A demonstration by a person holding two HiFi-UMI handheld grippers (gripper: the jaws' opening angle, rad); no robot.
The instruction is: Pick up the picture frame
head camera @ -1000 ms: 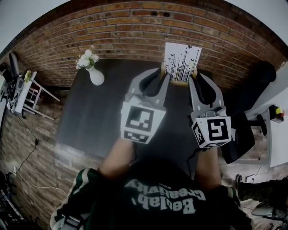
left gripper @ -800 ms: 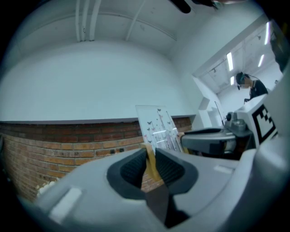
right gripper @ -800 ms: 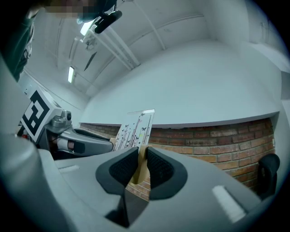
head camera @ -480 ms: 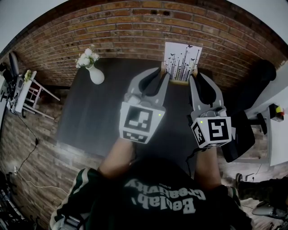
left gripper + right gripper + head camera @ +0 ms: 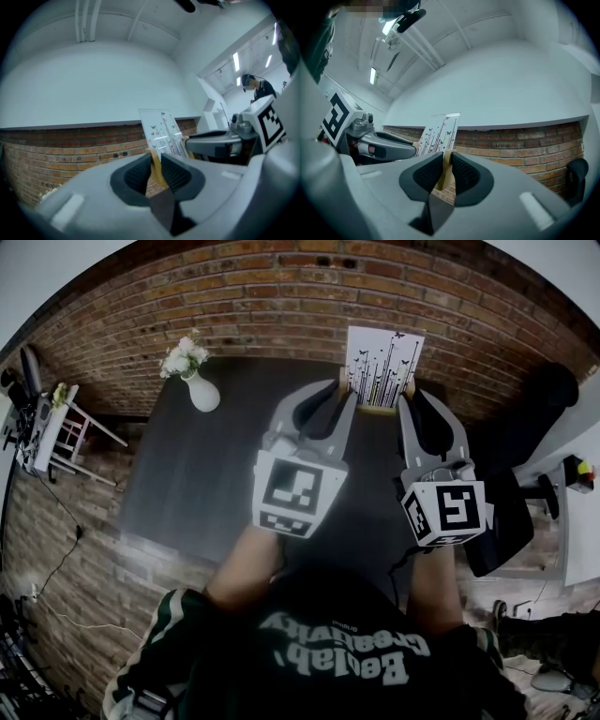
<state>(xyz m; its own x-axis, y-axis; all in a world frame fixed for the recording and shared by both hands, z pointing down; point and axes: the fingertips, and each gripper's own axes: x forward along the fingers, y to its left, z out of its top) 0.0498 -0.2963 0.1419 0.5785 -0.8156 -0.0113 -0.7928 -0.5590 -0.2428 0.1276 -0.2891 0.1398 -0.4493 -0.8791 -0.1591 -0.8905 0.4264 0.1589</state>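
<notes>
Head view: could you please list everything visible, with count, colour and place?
picture frame: one, white print, wooden base, table's far edge.
table: one, dark grey, centre.
vase: one, white, holding white flowers, table's far left.
brick wall: one, red-brown, behind the table.
office chair: one, black, right of the table.
stand: one, white, far left.
jacket: one, dark green, bottom.
left gripper: one, grey, clamping the frame's left wooden edge.
right gripper: one, grey, jaws just closed further, clamping the right wooden edge.

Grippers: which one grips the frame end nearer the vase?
The left gripper, on the picture frame end toward the vase. The right gripper, jaws just closed in, grips the far end.
</notes>
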